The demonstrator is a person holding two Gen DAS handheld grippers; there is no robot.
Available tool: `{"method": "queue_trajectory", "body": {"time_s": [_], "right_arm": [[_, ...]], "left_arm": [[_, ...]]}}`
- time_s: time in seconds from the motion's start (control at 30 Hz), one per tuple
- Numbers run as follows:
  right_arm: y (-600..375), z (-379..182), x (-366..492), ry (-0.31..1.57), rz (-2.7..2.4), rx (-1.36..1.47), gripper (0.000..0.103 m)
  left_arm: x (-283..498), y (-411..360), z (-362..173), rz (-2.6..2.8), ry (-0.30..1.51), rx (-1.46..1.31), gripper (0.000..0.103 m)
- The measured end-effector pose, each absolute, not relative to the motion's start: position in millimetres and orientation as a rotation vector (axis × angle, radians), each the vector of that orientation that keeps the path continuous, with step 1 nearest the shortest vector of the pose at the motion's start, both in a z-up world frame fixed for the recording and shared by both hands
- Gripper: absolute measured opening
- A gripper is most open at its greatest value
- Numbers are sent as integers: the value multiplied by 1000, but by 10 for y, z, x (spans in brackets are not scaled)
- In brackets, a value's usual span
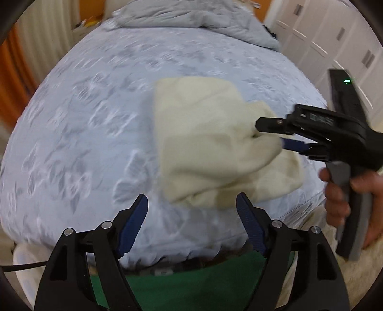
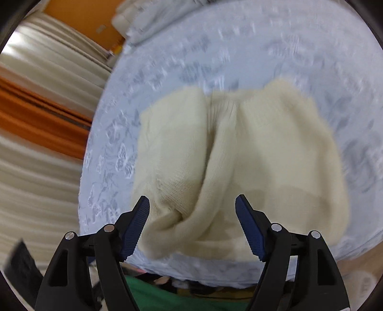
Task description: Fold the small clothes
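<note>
Knit garment [image 2: 239, 153] bunched, ridge running lengthwise

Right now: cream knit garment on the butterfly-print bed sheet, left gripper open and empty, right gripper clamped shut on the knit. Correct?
Not quite. The right gripper is open, not clamped: the right wrist view shows its fingers spread wide with the cream knit garment lying between and beyond them. The rest holds: the garment lies on the butterfly-print bed sheet, and the left gripper is open and empty.

Cream knit garment [image 2: 239, 153], pale blue butterfly-patterned bedsheet [image 1: 95, 107], grey duvet [image 1: 191, 21]
</note>
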State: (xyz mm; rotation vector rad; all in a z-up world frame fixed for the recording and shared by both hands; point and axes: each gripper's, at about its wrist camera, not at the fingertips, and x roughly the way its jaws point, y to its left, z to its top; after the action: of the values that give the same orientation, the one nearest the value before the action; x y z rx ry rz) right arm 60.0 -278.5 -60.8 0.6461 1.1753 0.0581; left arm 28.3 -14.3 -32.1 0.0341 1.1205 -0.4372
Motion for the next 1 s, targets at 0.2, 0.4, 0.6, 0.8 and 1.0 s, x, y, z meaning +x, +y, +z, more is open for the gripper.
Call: {"method": "queue_trajectory", "body": {"time_s": [0.2,0.4,0.6,0.8,1.0], "right_arm": [[-2526,-819,812,1259,51,685,32],[-2582,183,737,995,220,693,21],[-3451,-305,282,1072,32,654,22],[-3608,-977,38,1145,-40,791,22],[-3671,-666,122,1052,28,822,21]], "left_arm": [[192,97,-405,-396,1137,11,74],[164,-84,-363,-446,1133,22,74],[177,-427,-436,-511,1143,56,75],[298,-884,-715,-524,1146,127,75],[490,-1074,-983,-461,1151,182,57]]}}
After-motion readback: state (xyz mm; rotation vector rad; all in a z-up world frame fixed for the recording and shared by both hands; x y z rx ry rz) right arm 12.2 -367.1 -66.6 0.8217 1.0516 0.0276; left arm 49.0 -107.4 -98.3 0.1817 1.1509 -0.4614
